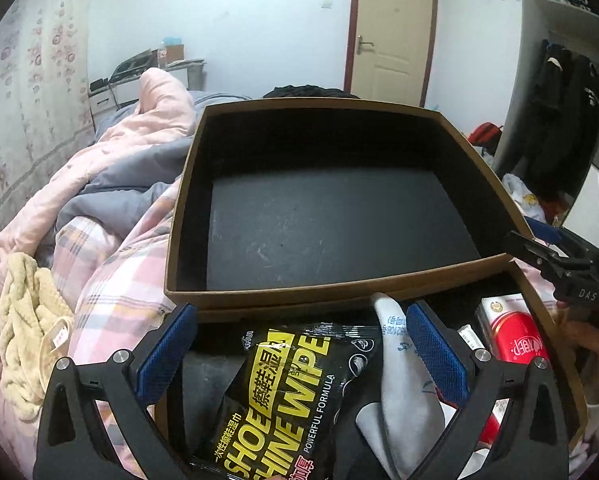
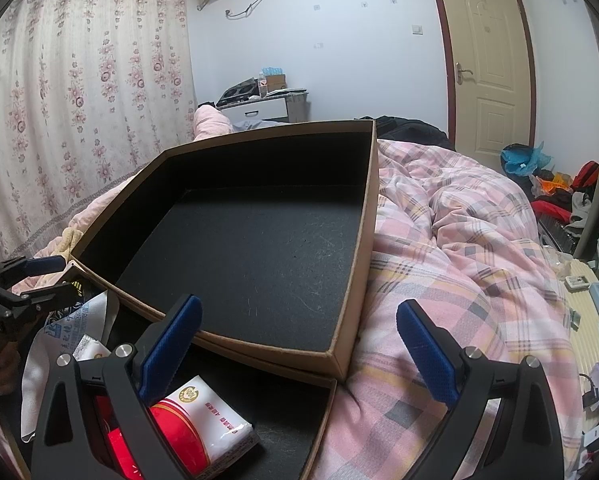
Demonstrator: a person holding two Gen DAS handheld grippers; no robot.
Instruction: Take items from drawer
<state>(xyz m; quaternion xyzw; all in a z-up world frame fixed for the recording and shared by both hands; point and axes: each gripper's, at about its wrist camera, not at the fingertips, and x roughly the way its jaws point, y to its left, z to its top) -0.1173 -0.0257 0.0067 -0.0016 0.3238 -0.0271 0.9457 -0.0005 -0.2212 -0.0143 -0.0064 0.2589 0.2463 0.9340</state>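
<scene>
A brown cardboard drawer (image 1: pixel 547 320) with black lining lies pulled out on a bed, under an empty black-lined tray (image 1: pixel 331 220) of the same box. In the drawer lie a black shoe wipes pack (image 1: pixel 287 392), a white printed pouch (image 1: pixel 403 380) and a red-and-white tissue pack (image 1: pixel 515 336). My left gripper (image 1: pixel 299 320) hangs open just above the wipes pack, holding nothing. My right gripper (image 2: pixel 299 308) is open over the drawer's right corner (image 2: pixel 323 412), its left finger above the tissue pack (image 2: pixel 203 416). The empty tray (image 2: pixel 251 256) lies straight ahead.
A pink plaid quilt (image 2: pixel 451 264) covers the bed around the box. A yellow knitted cloth (image 1: pixel 31 320) lies to the left. Curtains (image 2: pixel 79 100), a nightstand (image 2: pixel 259 108) and a door (image 2: pixel 487 68) stand behind. Clutter (image 2: pixel 559 192) covers the floor at the right.
</scene>
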